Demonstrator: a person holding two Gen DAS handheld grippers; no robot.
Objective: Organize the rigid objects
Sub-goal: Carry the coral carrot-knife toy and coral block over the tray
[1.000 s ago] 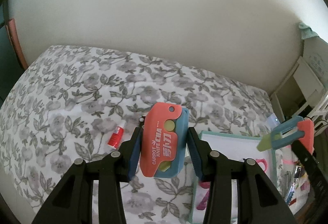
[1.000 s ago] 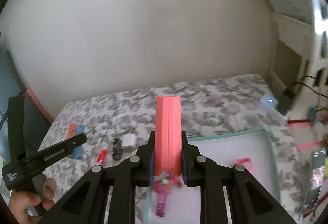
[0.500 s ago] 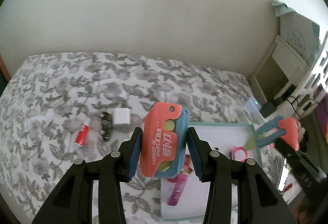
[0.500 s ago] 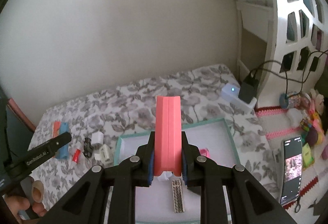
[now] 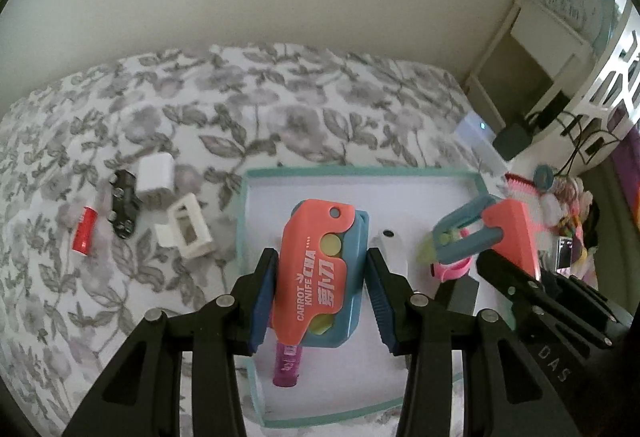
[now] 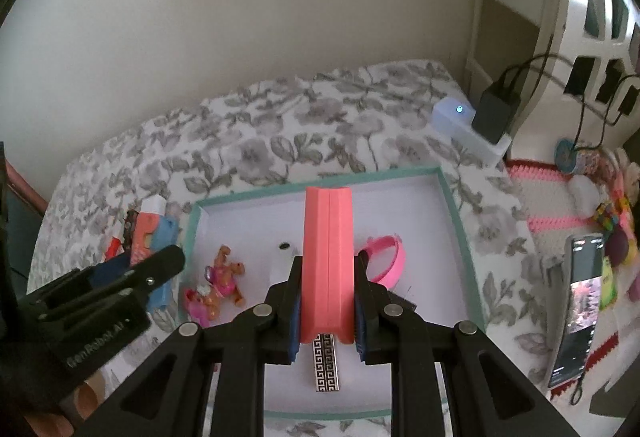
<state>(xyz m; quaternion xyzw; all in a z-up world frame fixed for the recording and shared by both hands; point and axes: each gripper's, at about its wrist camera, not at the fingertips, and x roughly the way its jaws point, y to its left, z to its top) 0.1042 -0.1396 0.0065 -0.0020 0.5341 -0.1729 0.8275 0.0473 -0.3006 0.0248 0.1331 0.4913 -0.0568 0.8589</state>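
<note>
While both grippers hang over the teal tray (image 6: pixel 460 221), left gripper (image 5: pixel 320 289) jaws clamp a carrot knife (image 5: pixel 320 277); right gripper (image 6: pixel 327 305) jaws clamp another toy knife (image 6: pixel 328 257).

Matt plastic carrot knife (image 5: pixel 316 269), printed cloth bedsheet (image 5: pixel 248 109), smooth tray (image 5: pixel 360 171), patterned metal bar (image 6: pixel 326 365).

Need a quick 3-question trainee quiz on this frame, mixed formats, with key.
1. True or false: the left hand-held gripper holds a toy knife.
2. Which lies outside the tray? A) pink bracelet B) white charger C) patterned metal bar
3. Fill in: the right hand-held gripper is shut on a second ____.

Key: 1 true; 2 B; 3 toy knife
</note>
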